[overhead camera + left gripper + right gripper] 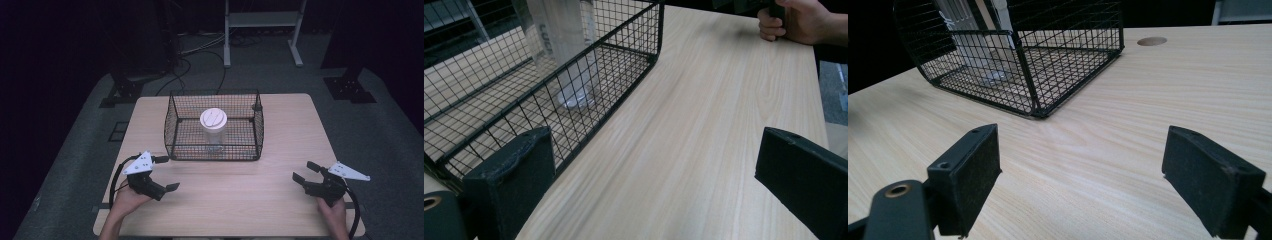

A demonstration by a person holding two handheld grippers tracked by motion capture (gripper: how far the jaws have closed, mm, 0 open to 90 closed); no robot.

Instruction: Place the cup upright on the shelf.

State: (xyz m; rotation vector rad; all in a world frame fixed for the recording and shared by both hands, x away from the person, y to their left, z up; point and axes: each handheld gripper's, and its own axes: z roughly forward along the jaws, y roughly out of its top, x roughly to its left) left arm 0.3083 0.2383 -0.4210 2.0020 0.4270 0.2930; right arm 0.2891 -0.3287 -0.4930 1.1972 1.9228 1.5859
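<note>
- Table (280,200): light wood-grain top with rounded corners, set on a grey floor; dark surroundings beyond it.
- Wire basket (172,125): black mesh, rectangular, open at the top, standing on the far middle of the table. In the left gripper view the wire basket (624,65) lies at upper left; in the right gripper view it (1073,55) sits at upper left centre.
- Cup (213,127): clear plastic tumbler with a white lid, upright inside the basket, near its middle. The cup (559,45) shows through the mesh in the left gripper view, with printed lettering down its side; its base rests on the basket floor.
- Left gripper (166,173): held in the person's left hand (127,200) at the near left of the table, just in front of the basket's near left corner. Jaws spread wide, nothing between them. Grey three-cornered plate on top; black cable looping back to the table edge.
- Right gripper (306,171): held in the person's right hand (332,207) at the near right of the table, well apart from the basket. Jaws spread wide, holding nothing, over bare wood.
- Round hole (1151,41): a cut-out in the tabletop, beyond the basket in the right gripper view.
- White frame (262,20): metal legs and crossbar on the floor behind the table.
</note>
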